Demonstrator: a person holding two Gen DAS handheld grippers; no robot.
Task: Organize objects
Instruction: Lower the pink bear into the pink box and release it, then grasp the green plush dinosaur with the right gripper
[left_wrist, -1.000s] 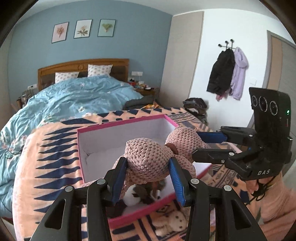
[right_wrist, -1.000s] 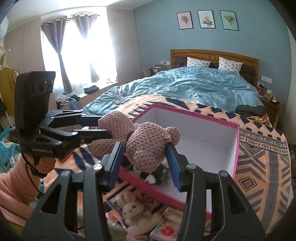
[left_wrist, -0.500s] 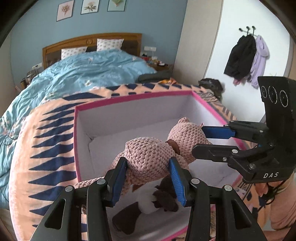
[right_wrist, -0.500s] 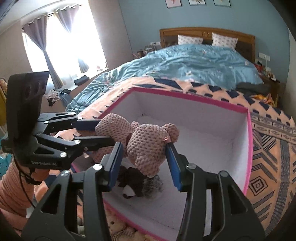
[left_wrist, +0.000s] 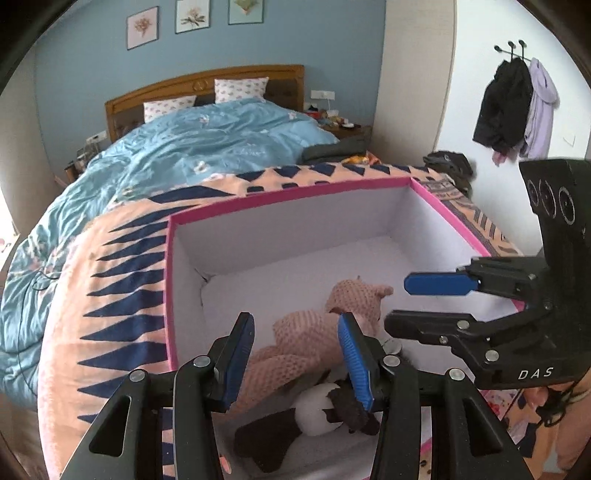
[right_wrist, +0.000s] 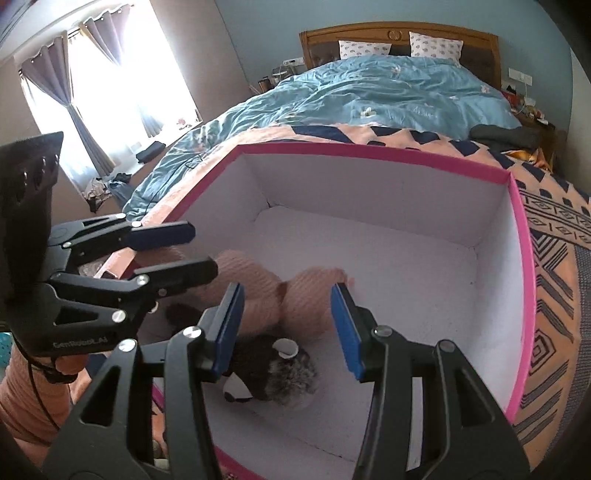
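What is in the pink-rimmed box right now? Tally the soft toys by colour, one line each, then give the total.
Pink knitted plush bear: 1
Dark brown and white plush toy: 1
Total in the pink-rimmed box: 2

Each camera sits on its own gripper and looks forward and steeply down, from close above, into the pink-rimmed box (left_wrist: 291, 186) on the bed (left_wrist: 207, 144). The left wrist view faces the coat wall, the right wrist view the window. Both share the box interior, the bed's headboard, and each other's gripper.
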